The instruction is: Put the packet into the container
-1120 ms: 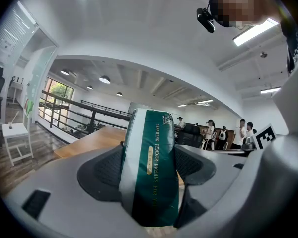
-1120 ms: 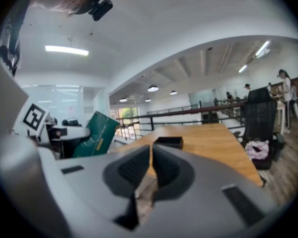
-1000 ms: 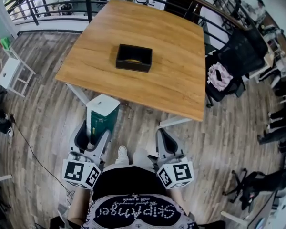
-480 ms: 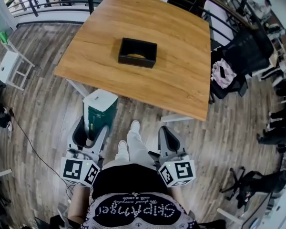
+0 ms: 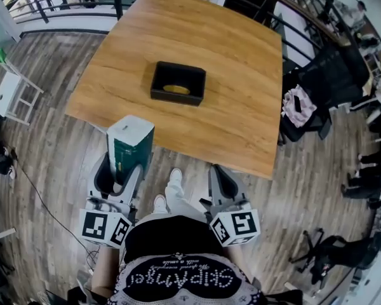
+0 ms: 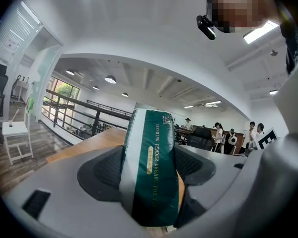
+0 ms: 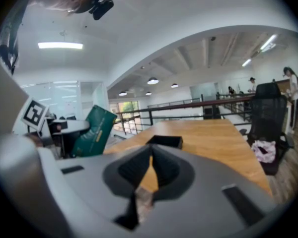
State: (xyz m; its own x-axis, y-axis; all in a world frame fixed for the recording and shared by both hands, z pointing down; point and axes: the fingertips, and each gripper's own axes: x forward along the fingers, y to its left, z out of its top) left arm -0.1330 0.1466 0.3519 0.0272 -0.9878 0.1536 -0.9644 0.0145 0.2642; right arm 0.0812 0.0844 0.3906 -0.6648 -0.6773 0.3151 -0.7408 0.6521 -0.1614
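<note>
At the left, the left gripper is clamped on a green-and-white packet, which stands upright between its jaws, off the near edge of the wooden counter and above the floor. Mid-counter, well apart from the packet, sits the black container, with something yellowish inside. At the right, the right gripper has its jaws closed together on nothing.

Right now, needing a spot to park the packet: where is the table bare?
The table is bare all round the black container, widest to its right and beyond it. Crowded only off its right edge, by the chairs.
</note>
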